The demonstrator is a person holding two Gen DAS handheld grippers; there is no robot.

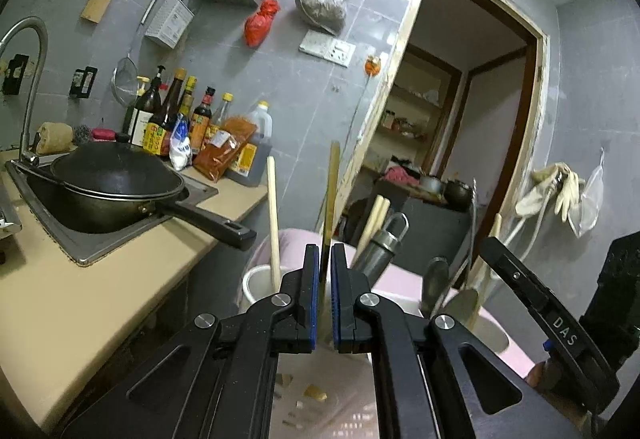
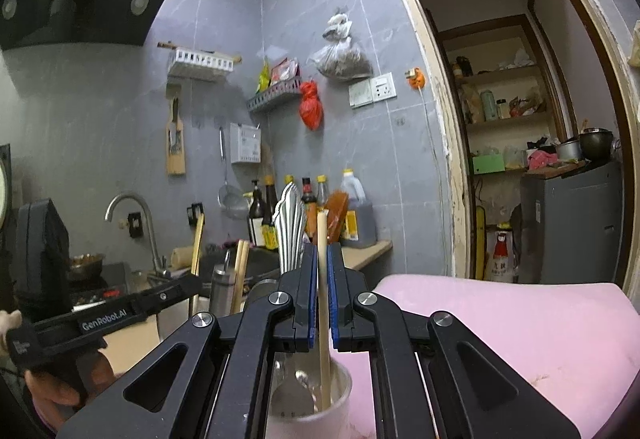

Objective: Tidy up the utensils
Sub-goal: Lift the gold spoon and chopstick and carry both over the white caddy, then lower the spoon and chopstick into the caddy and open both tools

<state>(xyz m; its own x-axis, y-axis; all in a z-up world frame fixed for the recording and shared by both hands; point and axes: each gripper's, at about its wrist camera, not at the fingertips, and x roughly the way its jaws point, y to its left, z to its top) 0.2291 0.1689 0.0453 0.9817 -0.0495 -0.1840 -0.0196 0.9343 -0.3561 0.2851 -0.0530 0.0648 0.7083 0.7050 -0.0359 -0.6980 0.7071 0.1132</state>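
Right wrist view: pale, slim wooden chopstick, upright over white cup.

Left black two-finger gripper, lower centre of frame: matte black linkage arms with triangular cut-outs, round silver pivot screws, blue pads lining the jaws. Right black two-finger gripper, lower centre: identical build. White lettering "DAS" and "GenRobot.AI" marks the side bars.

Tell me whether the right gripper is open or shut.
Shut: the right gripper pinches an upright pale chopstick whose lower end stands inside the white cup.
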